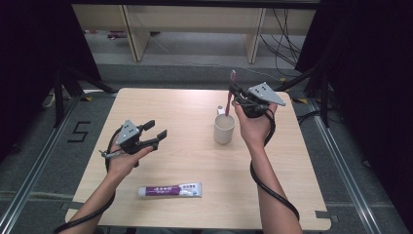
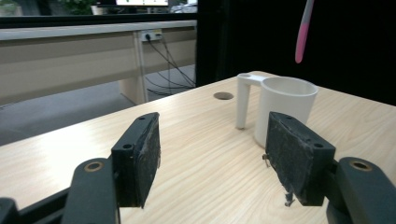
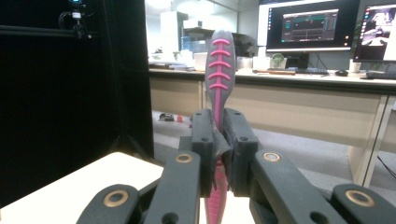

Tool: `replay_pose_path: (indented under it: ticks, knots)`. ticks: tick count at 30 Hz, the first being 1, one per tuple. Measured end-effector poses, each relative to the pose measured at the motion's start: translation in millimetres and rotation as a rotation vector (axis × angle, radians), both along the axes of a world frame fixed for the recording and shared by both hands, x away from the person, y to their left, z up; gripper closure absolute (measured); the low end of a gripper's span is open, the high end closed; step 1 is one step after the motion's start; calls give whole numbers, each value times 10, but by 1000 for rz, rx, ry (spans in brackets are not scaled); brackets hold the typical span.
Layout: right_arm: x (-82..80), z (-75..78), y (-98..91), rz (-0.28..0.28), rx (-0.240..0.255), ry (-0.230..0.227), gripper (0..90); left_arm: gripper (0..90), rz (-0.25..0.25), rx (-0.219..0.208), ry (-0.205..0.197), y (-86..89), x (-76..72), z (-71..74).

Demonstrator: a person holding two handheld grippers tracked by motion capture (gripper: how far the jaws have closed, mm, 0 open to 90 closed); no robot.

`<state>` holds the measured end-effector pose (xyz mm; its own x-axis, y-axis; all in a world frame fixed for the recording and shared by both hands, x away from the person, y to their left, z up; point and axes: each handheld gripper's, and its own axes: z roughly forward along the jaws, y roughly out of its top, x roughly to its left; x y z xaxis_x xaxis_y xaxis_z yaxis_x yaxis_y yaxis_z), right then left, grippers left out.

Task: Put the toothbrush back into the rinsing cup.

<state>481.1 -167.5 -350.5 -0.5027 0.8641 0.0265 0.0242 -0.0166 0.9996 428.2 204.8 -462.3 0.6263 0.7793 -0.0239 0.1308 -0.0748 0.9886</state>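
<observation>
Clamped between the black, foam-faced jaws of the right gripper point(image 1: 237, 97), a pink-and-grey toothbrush point(image 3: 218, 70) stands nearly upright, its grey grip end crossed by raised pink ribs and its slim pink shaft running down through the pads. In the high view the toothbrush point(image 1: 231, 92) rises above the gripper while its lower end hangs over a white mug point(image 1: 224, 128), a smooth plastic cylinder with a flat, squared handle, standing on the table right of centre. The left gripper point(image 1: 155, 132) hovers over the table's left half with its jaws spread wide and nothing between them; its worn, scuffed rubber pads point(image 2: 144, 158) frame the same mug point(image 2: 285, 100), and the pink tip of the toothbrush point(image 2: 302, 37) hangs above the rim. A grey three-cornered plate point(image 1: 265, 93) tops the right gripper, and black cables trail back along both forearms. Near the front edge lies a white-and-purple toothpaste tube point(image 1: 170, 189), flat on its side, well apart from both grippers. The table point(image 1: 185, 156) is a pale wood-grain laminate with rounded corners.
</observation>
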Motion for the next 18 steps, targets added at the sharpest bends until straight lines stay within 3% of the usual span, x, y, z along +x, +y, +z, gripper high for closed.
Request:
replay_pose_path:
  ticks: [3,6,11,18]
  knots:
    - [49,-8,4,-8,-7,6,843,355,25,3,4,52,-35,-93]
    - [97,-28,32,-14,17,10,843,355,46,4,12,92,-61,-191]
    - [181,-36,55,-12,13,13,843,354,76,41,30,144,-110,-347]
    - [282,-22,88,-24,6,9,842,354,92,31,29,202,-112,-457]
